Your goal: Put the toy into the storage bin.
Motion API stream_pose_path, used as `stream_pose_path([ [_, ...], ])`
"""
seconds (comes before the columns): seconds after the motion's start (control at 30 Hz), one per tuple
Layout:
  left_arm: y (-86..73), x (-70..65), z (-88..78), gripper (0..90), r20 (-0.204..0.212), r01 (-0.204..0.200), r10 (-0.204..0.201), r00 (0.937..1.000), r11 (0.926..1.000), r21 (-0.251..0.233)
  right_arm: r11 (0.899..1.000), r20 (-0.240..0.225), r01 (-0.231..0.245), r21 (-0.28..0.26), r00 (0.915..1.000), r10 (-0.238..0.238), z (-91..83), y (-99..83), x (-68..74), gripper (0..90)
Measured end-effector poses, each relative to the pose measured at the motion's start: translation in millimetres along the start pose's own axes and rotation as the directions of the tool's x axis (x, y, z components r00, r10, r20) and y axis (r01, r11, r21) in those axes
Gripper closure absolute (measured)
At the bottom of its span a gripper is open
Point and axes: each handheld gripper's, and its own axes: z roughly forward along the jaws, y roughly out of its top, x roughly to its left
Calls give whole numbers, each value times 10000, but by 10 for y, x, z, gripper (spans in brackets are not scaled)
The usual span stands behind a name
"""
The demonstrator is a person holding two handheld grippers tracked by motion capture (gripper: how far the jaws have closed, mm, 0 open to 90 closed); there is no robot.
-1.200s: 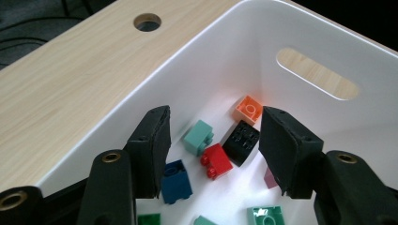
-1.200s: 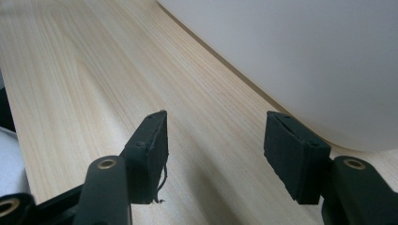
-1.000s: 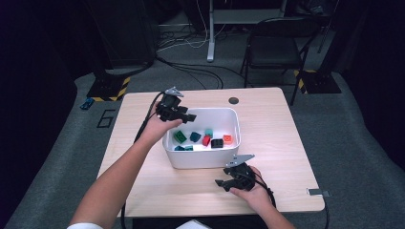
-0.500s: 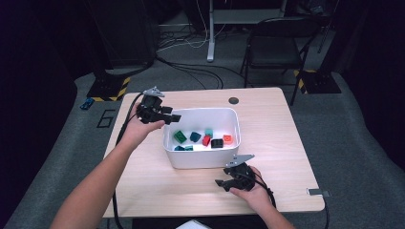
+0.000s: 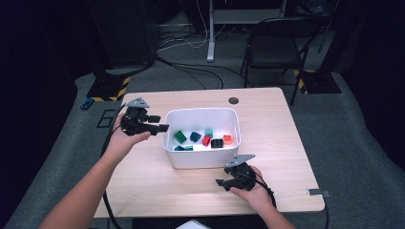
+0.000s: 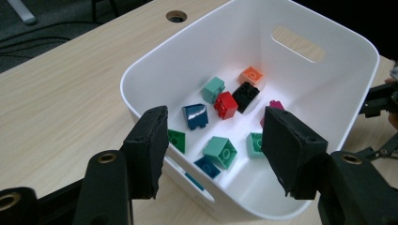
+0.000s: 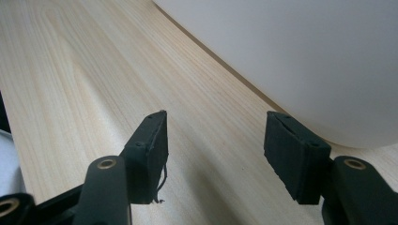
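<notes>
High view: white bin [image 5: 200, 157] of bricks [image 5: 205, 140] separates both hand-held grippers.

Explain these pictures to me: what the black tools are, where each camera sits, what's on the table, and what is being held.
A person holds a hand-held two-jaw gripper in each hand. The high view looks down on the wooden table: the left gripper is beside the white bin, the right gripper in front of it. The other two cameras ride on the grippers, looking along their black jaws. The bin holds small toy bricks, such as a red brick and a black brick. The left jaws have just been opening; both grippers are open and hold nothing.
</notes>
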Motion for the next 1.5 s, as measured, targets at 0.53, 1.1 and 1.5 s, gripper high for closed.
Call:
stream_pose_path([
  [0.53,-595,-133,-11,388,252,236,-235,9994,9997,-37,9998,137,-202,-7,9997,202,-29,-9,-34,395],
  [1.1,-1234,-65,172,379,-283,578,-586,9979,9979,-295,9995,647,-324,49,9974,320,-94,-32,-119,394],
  [1.5,-1562,73,365,367,-535,1066,-1074,9928,9942,-161,9967,1011,-801,87,9918,788,-107,-70,-214,395],
])
